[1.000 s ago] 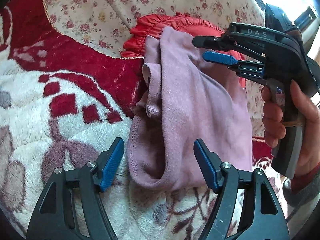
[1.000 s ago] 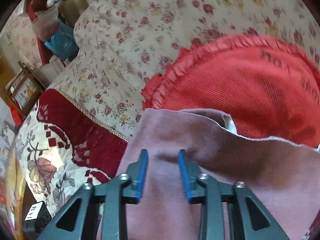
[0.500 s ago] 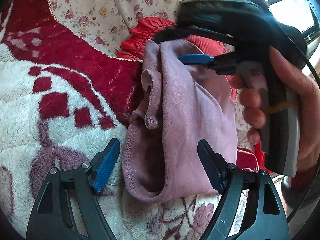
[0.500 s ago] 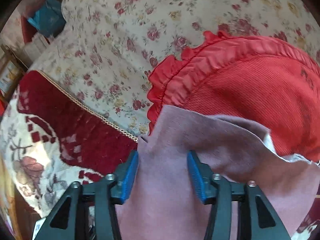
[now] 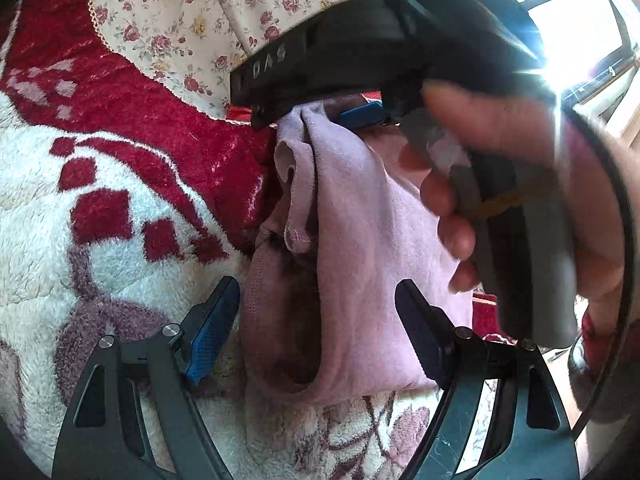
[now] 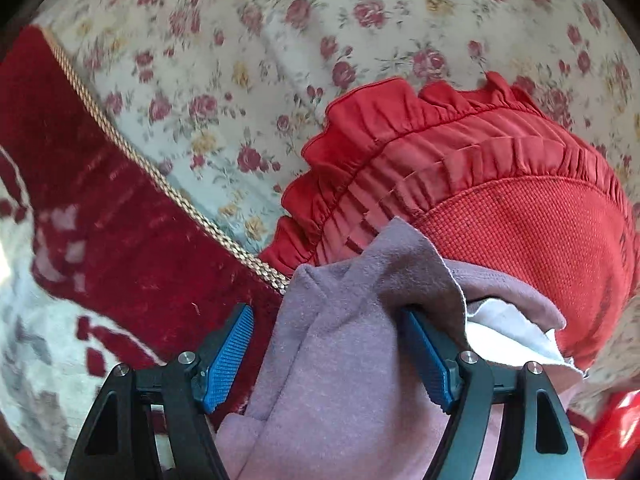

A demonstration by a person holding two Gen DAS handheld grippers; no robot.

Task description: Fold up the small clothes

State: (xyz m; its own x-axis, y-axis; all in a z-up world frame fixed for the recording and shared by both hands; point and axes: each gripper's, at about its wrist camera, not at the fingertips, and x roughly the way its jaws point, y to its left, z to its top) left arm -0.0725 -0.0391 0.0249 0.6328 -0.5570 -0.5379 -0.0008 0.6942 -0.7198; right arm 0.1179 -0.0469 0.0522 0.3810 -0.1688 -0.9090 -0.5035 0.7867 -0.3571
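Mauve garment (image 5: pixel 360 240): a small, soft piece, bunched in lengthwise folds, lying on the plush blanket between the two grippers.
Left gripper (image 5: pixel 316 332): jaws spread wide and released, one blue pad on either side of the garment's near hem; neither pad presses the cloth.
Plush blanket (image 5: pixel 80 208): white pile with dark red and purple patterning, under and to the left of the left gripper.
Right gripper (image 6: pixel 328 360): jaws have just been opening and now stand wide; the garment's far end lies between them, a fold draped over the right-hand pad, no squeeze.
Right hand (image 5: pixel 532 184): wrapped around the right gripper's handle, ahead and to the right of the left gripper.
Red cushion (image 6: pixel 500 208): frilled edge, just beyond the right gripper; the garment's far end lies over its near edge.
Floral cover (image 6: pixel 280 40): cream with roses, farthest back, behind cushion and blanket.
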